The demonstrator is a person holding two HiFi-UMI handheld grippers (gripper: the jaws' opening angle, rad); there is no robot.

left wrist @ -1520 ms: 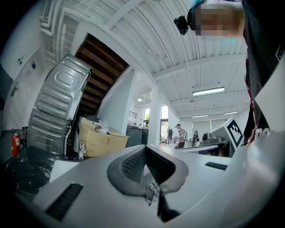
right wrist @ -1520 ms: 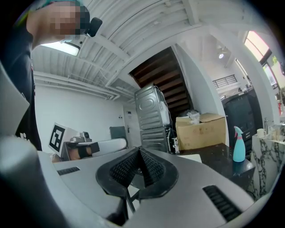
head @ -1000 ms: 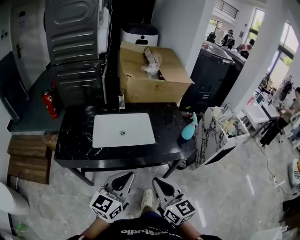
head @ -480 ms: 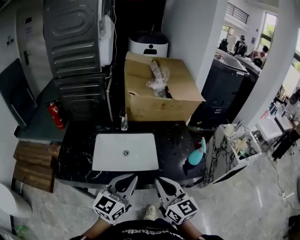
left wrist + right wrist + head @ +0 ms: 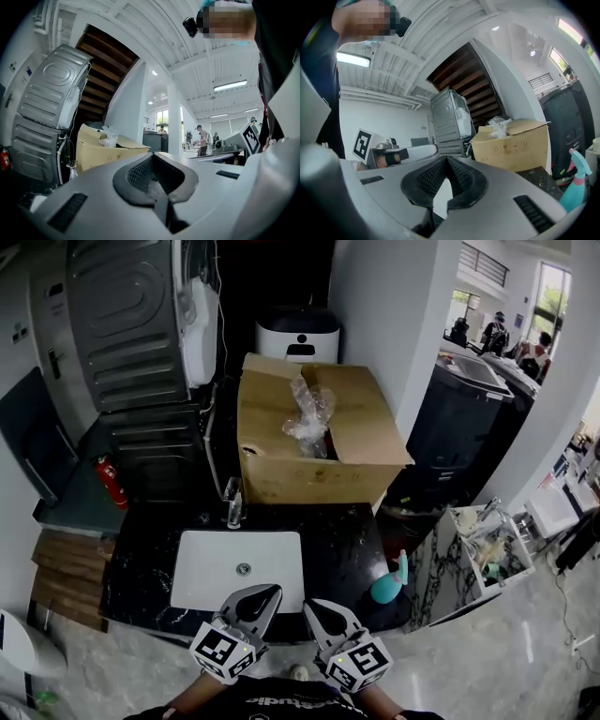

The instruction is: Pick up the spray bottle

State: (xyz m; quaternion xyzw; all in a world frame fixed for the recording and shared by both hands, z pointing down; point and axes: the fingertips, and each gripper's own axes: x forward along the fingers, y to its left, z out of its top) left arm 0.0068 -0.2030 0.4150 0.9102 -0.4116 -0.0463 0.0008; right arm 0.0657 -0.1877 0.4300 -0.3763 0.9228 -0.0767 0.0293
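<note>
Teal spray bottle (image 5: pixel 388 585) upright by the black counter's (image 5: pixel 343 538) near right corner, left gripper (image 5: pixel 265 593) and right gripper (image 5: pixel 312 607) pinched shut, empty, over the counter's near edge.

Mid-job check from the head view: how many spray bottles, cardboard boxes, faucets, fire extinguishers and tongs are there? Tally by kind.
Spray bottle: 1
Cardboard box: 1
Faucet: 1
Fire extinguisher: 1
Tongs: 2 (left tongs, right tongs)
Total: 6
</note>
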